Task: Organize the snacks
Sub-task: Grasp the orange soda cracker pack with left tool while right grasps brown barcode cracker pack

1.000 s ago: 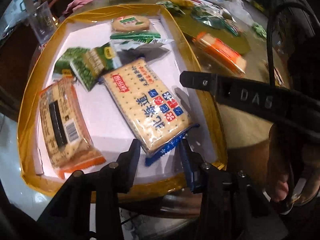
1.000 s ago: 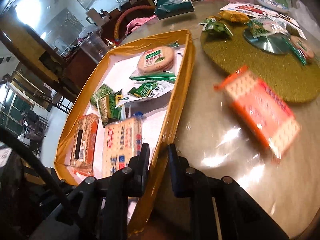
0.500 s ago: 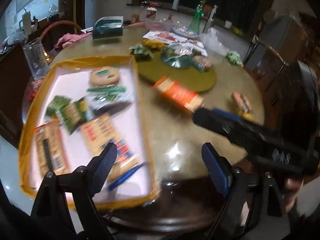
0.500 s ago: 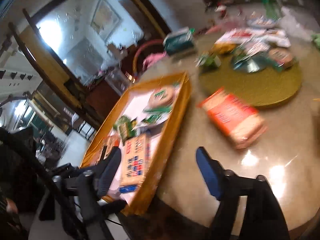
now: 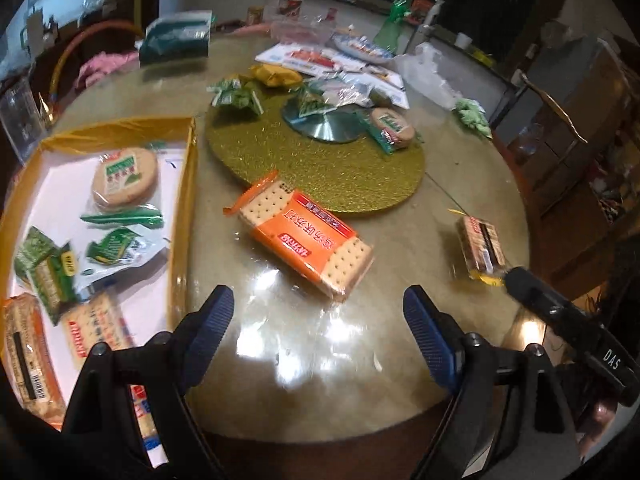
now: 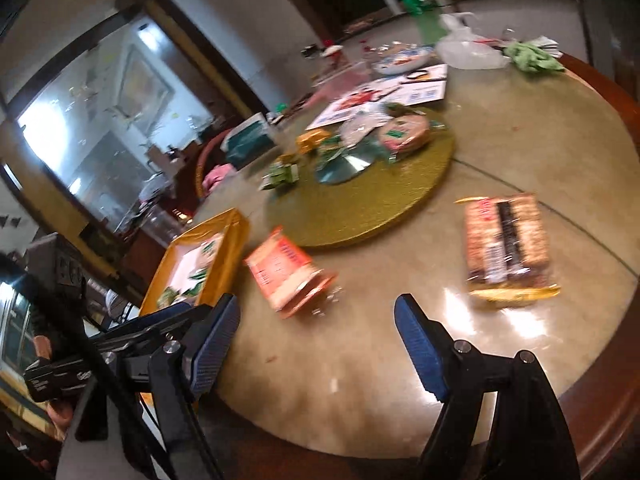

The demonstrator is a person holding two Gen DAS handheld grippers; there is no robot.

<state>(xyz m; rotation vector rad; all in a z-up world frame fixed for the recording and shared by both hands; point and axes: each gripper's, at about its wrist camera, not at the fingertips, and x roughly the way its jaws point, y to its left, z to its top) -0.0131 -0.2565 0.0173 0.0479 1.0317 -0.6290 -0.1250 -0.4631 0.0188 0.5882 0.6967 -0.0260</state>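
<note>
1. Round glossy table (image 5: 400, 360) fills both views, dim cluttered room behind, bright window far left of the right gripper.
2. Left gripper (image 5: 318, 322) hangs over the near table edge, jaws spread wide, nothing between the blue pads (image 5: 212, 320).
3. Right gripper (image 6: 316, 336) also wide open and empty, low over the tabletop; part of its black body shows at the right edge of the left wrist view.
4. Orange cracker pack (image 5: 304, 240) lies flat on the bare table just ahead of the left gripper, angled, between the tray and the gold mat. In the right wrist view it sits ahead and left of the open jaws (image 6: 286, 276).
5. Brown cracker pack (image 6: 506, 240) lies ahead and right of the right gripper, apart from it; far right of the left gripper (image 5: 480, 248).
6. Gold tray (image 5: 188, 216) with white floor sits left of the left gripper, holding a round biscuit pack (image 5: 124, 176), green sachets (image 5: 116, 246), a green snack bag (image 5: 48, 276), a cracker pack with red label (image 5: 96, 324) and another orange-ended pack (image 5: 24, 356).
7. Gold glitter mat (image 5: 340, 176) beyond the orange pack carries a silver disc (image 5: 328, 128), a round biscuit pack (image 5: 390, 124) and green wrapped snacks (image 5: 236, 96).
8. Papers, plastic bag, green bottle farther back; detail blurred.
</note>
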